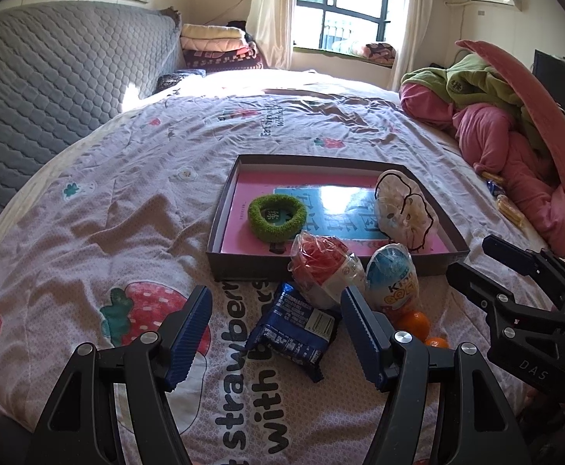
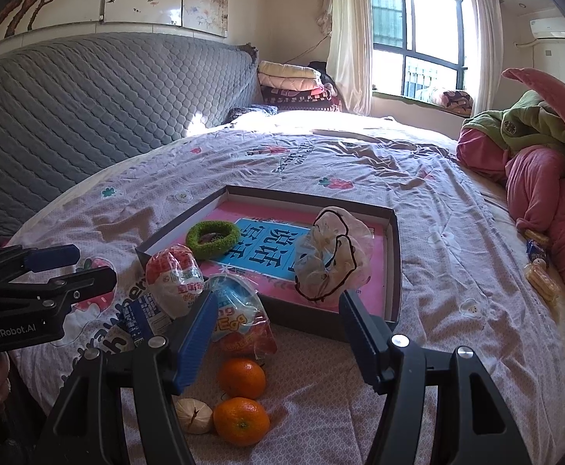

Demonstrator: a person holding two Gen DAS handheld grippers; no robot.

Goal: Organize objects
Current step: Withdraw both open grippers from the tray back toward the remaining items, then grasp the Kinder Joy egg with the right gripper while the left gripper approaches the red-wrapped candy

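My left gripper (image 1: 276, 333) and right gripper (image 2: 278, 343) gape wide, empty; closing carelessly on the crinkly blue foil snack packet (image 1: 292, 325) between my left fingers could nudge the plastic-wrapped red-and-white bun (image 1: 321, 267) just beyond.

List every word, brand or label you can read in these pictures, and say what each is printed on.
"GenRobot.AI": left tongs body.
"DAS": right tongs body.
"strawberr", "with": bedsheet, partly hidden.
"Kin…": blue egg, partly hidden.
Large Chinese characters: tray liner.
Blue packet, red-white packet: print too small.
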